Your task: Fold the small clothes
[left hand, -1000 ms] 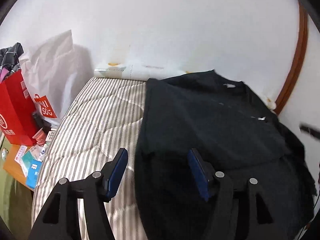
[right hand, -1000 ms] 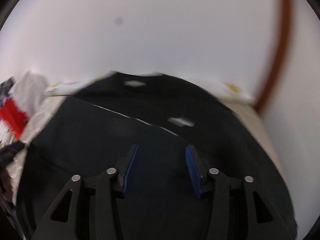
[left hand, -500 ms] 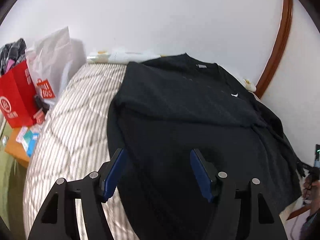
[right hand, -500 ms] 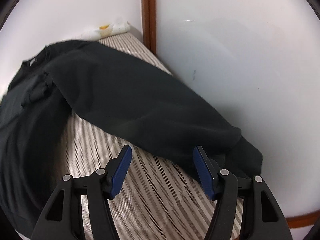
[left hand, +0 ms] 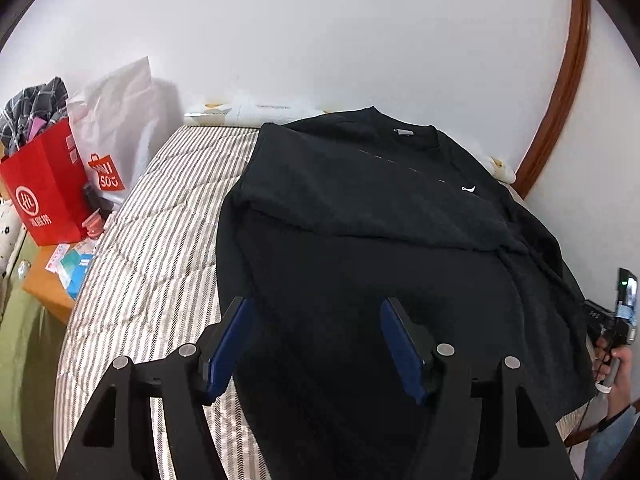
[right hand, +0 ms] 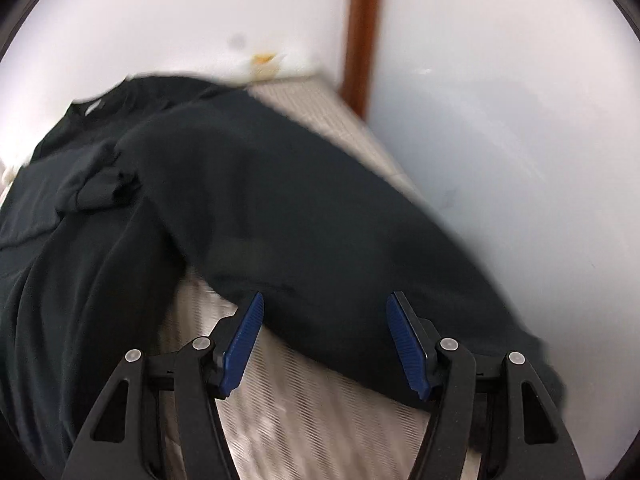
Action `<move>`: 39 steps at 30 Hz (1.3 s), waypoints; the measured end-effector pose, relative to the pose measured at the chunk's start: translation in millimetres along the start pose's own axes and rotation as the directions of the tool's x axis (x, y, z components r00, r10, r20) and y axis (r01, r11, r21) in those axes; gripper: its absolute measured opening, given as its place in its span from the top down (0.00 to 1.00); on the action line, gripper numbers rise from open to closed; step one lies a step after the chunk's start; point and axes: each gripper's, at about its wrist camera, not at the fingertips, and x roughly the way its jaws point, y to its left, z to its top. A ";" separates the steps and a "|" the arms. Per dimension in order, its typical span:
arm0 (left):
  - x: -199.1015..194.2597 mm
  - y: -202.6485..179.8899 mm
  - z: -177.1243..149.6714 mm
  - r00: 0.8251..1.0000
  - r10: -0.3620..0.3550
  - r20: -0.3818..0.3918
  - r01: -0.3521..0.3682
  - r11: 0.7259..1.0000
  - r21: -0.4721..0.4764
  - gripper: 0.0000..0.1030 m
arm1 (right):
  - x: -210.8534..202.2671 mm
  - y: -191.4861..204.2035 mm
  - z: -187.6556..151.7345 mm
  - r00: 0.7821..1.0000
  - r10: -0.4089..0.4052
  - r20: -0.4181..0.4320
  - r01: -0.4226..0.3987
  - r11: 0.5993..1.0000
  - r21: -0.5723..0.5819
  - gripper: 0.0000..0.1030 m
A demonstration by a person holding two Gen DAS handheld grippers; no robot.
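A black long-sleeved sweatshirt (left hand: 360,248) with a small white logo lies spread on a striped mattress (left hand: 160,232), its left sleeve folded across the chest. My left gripper (left hand: 316,344) is open and empty above the sweatshirt's lower left part. In the right wrist view the sweatshirt's right sleeve (right hand: 320,232) stretches along the mattress (right hand: 312,412) towards the wall. My right gripper (right hand: 324,340) is open and empty just above that sleeve, near its cuff end. The right gripper's handle and the hand on it show at the right edge of the left wrist view (left hand: 616,332).
A red paper bag (left hand: 44,196) and a white shopping bag (left hand: 116,128) stand left of the bed, over a small orange table (left hand: 48,284) with packets. White walls (right hand: 500,140) and a brown wooden post (right hand: 360,28) close off the bed's far and right sides.
My left gripper has pulled back and up, so the whole sweatshirt shows. My right gripper has swung from the chest to the right sleeve and moved closer over it.
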 end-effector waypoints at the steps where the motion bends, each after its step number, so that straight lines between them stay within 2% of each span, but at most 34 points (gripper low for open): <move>1: -0.6 0.6 -0.3 1.000 0.004 0.005 -0.004 1.000 0.006 0.36 | -8.9 -11.8 -4.9 0.999 -0.033 0.022 0.033 0.999 0.021 0.39; 4: 1.1 3.1 -0.5 1.000 -0.007 0.009 0.007 1.000 0.003 0.35 | -20.3 -54.6 -15.7 0.994 -0.108 0.011 0.107 0.989 0.100 0.36; 6: 5.2 3.1 -0.9 1.000 -0.029 0.004 0.029 1.000 -0.006 0.35 | -21.5 -92.3 -29.7 0.985 -0.165 -0.051 0.172 0.969 0.176 0.36; 8: 8.9 1.8 -3.0 0.999 -0.050 0.003 0.050 0.999 -0.018 0.35 | -19.6 -117.1 -41.2 0.980 -0.170 -0.102 0.191 0.951 0.243 0.36; 11: 14.0 -2.7 -6.8 0.997 -0.079 -0.002 0.078 0.996 -0.039 0.35 | -21.0 -144.7 -62.6 0.987 -0.101 -0.123 0.139 0.924 0.355 0.31; 15: 20.7 -11.4 -11.0 0.994 -0.107 -0.027 0.105 0.993 -0.055 0.35 | -18.7 -153.1 -75.1 0.993 -0.028 -0.113 0.072 0.908 0.413 0.28; 20: 19.9 -22.8 -13.8 0.994 -0.102 -0.029 0.101 0.994 -0.037 0.35 | 0.6 -164.9 -80.1 0.991 0.081 -0.110 -0.017 0.872 0.489 0.24; 23: 19.4 -25.7 -15.1 0.994 -0.103 -0.033 0.102 0.994 -0.035 0.35 | 11.0 -166.2 -78.7 0.989 0.117 -0.095 -0.049 0.845 0.533 0.24; 24: 18.9 -26.0 -15.2 0.994 -0.102 -0.033 0.101 0.994 -0.034 0.35 | 10.2 -166.0 -79.7 0.989 0.122 -0.085 -0.058 0.845 0.532 0.28; 25: 18.3 -25.9 -15.1 0.994 -0.100 -0.032 0.099 0.995 -0.032 0.35 | 12.1 -162.9 -77.2 0.989 0.132 -0.072 -0.074 0.846 0.527 0.40; 26: 17.2 -25.3 -15.1 0.995 -0.095 -0.030 0.095 0.995 -0.028 0.35 | 9.8 -161.9 -77.5 0.987 0.152 -0.055 -0.101 0.846 0.523 0.44; 27: 15.9 -24.8 -15.3 0.996 -0.089 -0.026 0.088 0.996 -0.023 0.35 | 5.0 -160.5 -77.1 0.990 0.132 -0.051 -0.088 0.853 0.514 0.56; 28: 14.2 -23.2 -15.2 0.997 -0.074 -0.020 0.074 0.997 -0.016 0.35 | 0.5 -155.4 -72.8 0.993 0.108 -0.044 -0.073 0.868 0.491 0.72; 29: 13.1 -21.5 -15.4 0.998 -0.066 -0.018 0.066 0.998 -0.013 0.35 | -3.6 -151.2 -68.7 0.995 0.089 -0.038 -0.062 0.882 0.468 0.82; 30: 12.2 -19.6 -15.7 0.998 -0.059 -0.017 0.059 0.998 -0.011 0.35 | -11.2 -144.6 -62.1 0.996 0.089 -0.023 -0.069 0.894 0.443 0.87; 34: 9.2 -8.2 -19.2 1.000 0.012 0.000 -0.012 1.000 0.014 0.35 | -60.0 -117.4 -35.9 0.997 0.027 0.076 -0.051 0.938 0.343 0.88; 39: 11.1 13.8 -24.0 0.994 0.105 0.009 -0.106 0.994 0.037 0.35 | -132.8 -43.8 19.1 0.971 0.087 0.224 -0.129 0.975 0.180 0.88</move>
